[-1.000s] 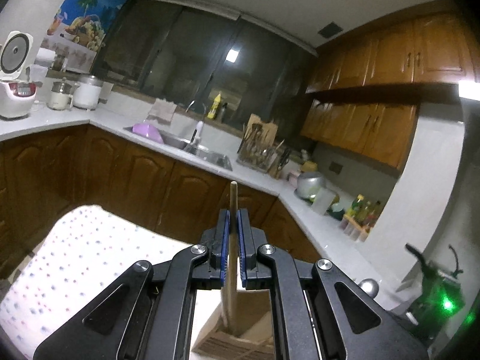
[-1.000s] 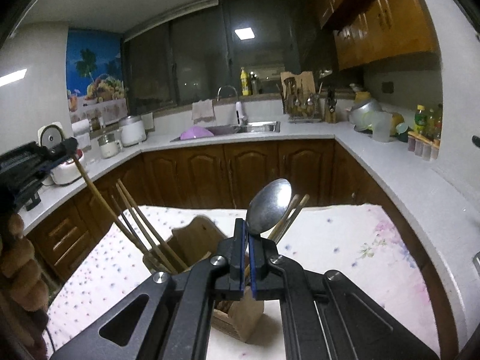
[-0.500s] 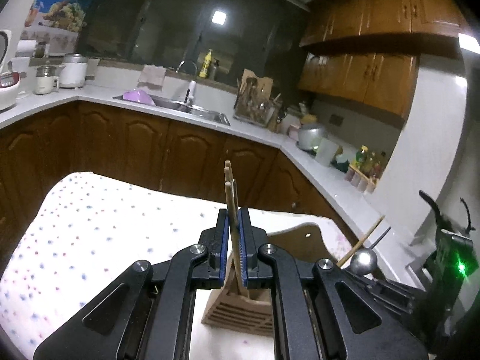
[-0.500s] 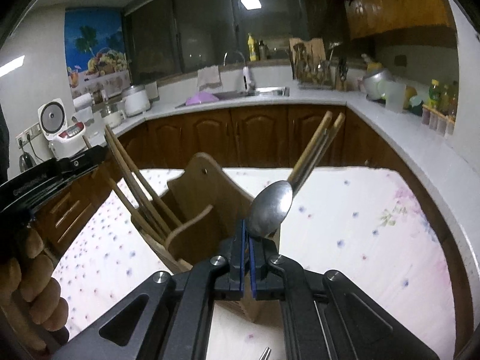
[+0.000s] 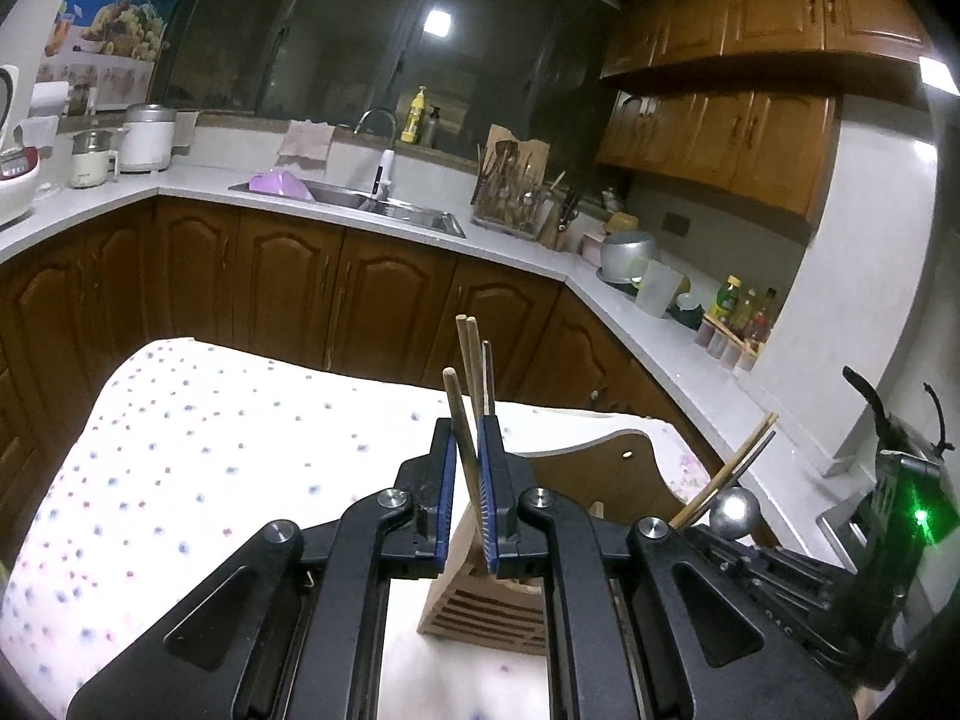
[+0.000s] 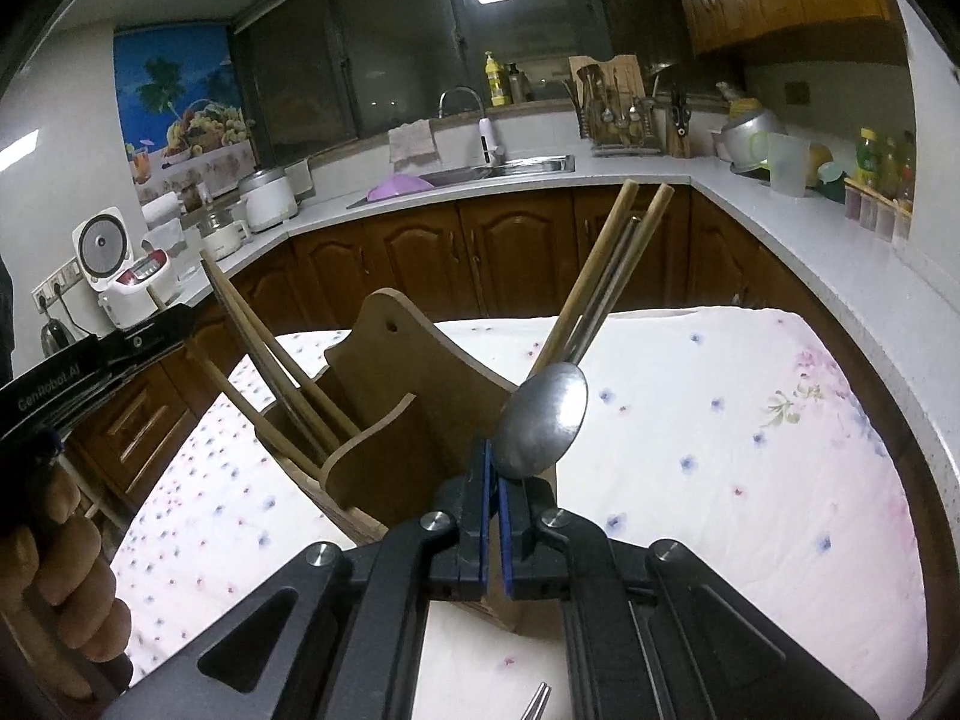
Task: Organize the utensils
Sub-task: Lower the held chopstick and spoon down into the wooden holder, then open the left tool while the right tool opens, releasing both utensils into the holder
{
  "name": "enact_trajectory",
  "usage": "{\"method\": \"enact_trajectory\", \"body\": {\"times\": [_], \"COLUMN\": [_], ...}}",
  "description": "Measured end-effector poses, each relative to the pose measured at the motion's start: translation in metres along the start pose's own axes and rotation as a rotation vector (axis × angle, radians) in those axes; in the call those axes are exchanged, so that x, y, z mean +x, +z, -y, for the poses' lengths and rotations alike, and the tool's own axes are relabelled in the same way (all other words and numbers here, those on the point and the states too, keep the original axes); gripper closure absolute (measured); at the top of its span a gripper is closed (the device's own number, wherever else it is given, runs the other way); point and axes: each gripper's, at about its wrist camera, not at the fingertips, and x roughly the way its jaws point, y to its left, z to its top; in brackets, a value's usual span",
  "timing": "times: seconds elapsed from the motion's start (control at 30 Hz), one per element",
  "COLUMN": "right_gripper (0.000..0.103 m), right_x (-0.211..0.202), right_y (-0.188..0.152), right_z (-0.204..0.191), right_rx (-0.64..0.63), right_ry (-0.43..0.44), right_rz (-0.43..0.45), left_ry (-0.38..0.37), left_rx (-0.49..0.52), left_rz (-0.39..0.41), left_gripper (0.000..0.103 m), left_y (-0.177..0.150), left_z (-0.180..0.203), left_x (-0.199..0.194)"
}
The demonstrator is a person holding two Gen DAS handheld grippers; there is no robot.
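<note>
In the left wrist view the left claw sits low in the centre of the frame, its blue pads nearly pressed together and pinching a wooden chopstick that sticks up between them. Just behind it stand two more wooden sticks and a dark one, all rising out of the wooden utensil holder, which stands on the worktop with its dotted tablecloth. Whether the pinched stick's lower end already rests inside the holder is hidden by the claw.

In the right wrist view the right claw is likewise almost fully pressed together, gripping a metal spoon by the neck just under its bowl, bowl upward; the handle runs down out of sight behind the claw. The same holder fills the middle of that frame, with chopsticks leaning left in one compartment and a pair plus a metal handle leaning up to the right in another.

Both pieces look light and stiff. The chopstick is thin, and its wood should grip well mid-shaft. The spoon is smooth steel and likely slippery, prone to swivel in the pads; a hold on the flat of the handle would probably steady it better than one at the neck.
</note>
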Motion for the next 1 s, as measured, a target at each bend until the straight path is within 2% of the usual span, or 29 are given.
{"method": "enact_trajectory", "body": {"times": [0.23,0.27,0.3,0.33,0.37,0.4,0.53,0.57,0.6,0.67,0.77,0.9,1.0], "right_gripper": [0.095,0.088,0.078,0.073,0.067,0.066,0.066,0.063,0.055,0.048,0.045,0.031,0.029], "right_x": [-0.005,-0.007,-0.009,-0.010,-0.012,-0.013,-0.015,-0.015,-0.016,-0.019,-0.021,-0.030,-0.039], "right_y": [0.000,0.000,-0.001,-0.002,-0.003,-0.003,-0.007,-0.008,-0.008,-0.010,-0.012,-0.016,-0.019], "right_z": [0.004,0.005,0.006,0.006,0.007,0.007,0.011,0.013,0.014,0.015,0.016,0.014,0.011], "right_rx": [0.021,0.025,0.031,0.033,0.035,0.036,0.051,0.058,0.063,0.070,0.073,0.071,0.064], "right_ry": [0.001,0.001,0.003,0.005,0.005,0.005,0.003,0.005,0.011,0.017,0.023,0.027,0.026], "right_rz": [0.011,0.012,0.016,0.020,0.026,0.027,0.025,0.029,0.034,0.046,0.046,0.063,0.081], "left_ry": [-0.004,-0.004,-0.002,0.002,0.007,0.014,0.020,0.021,0.023,0.023,0.034,0.041,0.051], "left_rx": [-0.014,-0.014,-0.015,-0.018,-0.023,-0.030,-0.050,-0.053,-0.054,-0.053,-0.048,-0.057,-0.062], "left_rz": [-0.013,-0.018,-0.022,-0.026,-0.025,-0.018,-0.027,-0.034,-0.038,-0.040,-0.050,-0.077,-0.093], "left_gripper": [0.095,0.094,0.087,0.079,0.060,0.048,0.039,0.033,0.029,0.029,0.025,0.019,0.016], "left_y": [0.000,-0.001,-0.001,-0.002,-0.002,-0.003,-0.006,-0.007,-0.009,-0.013,-0.019,-0.029,-0.039], "left_z": [-0.002,-0.002,-0.002,-0.003,-0.003,-0.004,-0.007,-0.008,-0.009,-0.010,-0.012,-0.016,-0.019], "left_x": [0.001,0.001,0.001,0.001,0.001,-0.001,-0.004,-0.004,-0.004,-0.007,-0.010,-0.017,-0.025]}}
